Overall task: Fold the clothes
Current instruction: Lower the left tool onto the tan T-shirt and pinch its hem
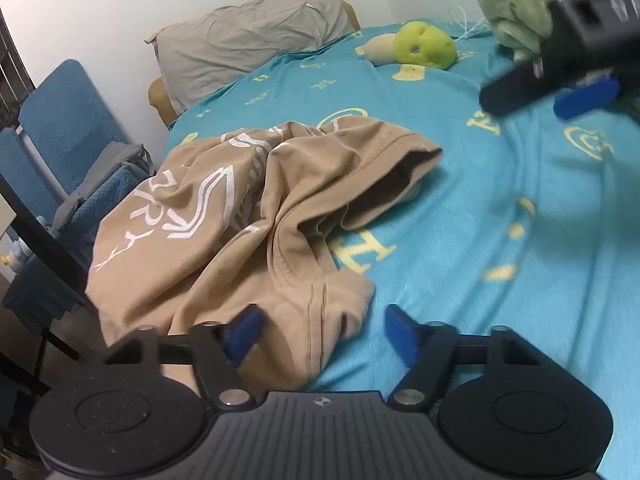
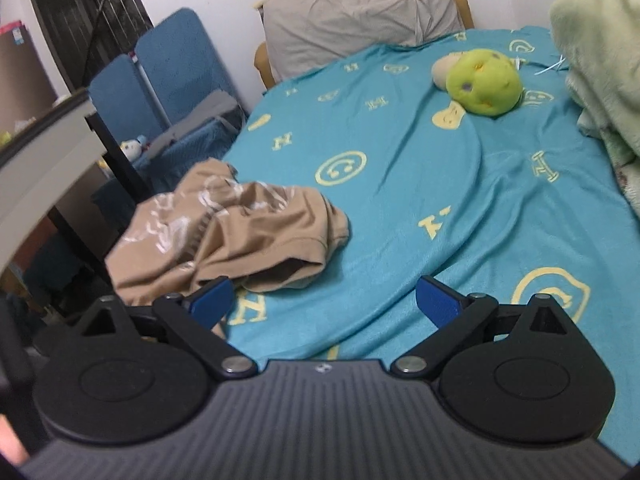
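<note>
A crumpled tan T-shirt (image 1: 224,216) with white lettering lies on the left side of the bed, near its edge. It also shows in the right wrist view (image 2: 236,232). My left gripper (image 1: 322,334) is open just above the shirt's near hem, holding nothing. My right gripper (image 2: 324,302) is open and empty above the bedsheet, to the right of the shirt. The right gripper also shows blurred at the upper right of the left wrist view (image 1: 548,96).
The bed has a turquoise sheet (image 2: 460,208) with yellow print. A green plush toy (image 2: 484,82) and a grey pillow (image 2: 360,12) lie at the head. A pale green blanket (image 2: 600,64) is piled on the right. Blue chairs (image 2: 168,76) and a dark desk (image 2: 60,168) stand left of the bed.
</note>
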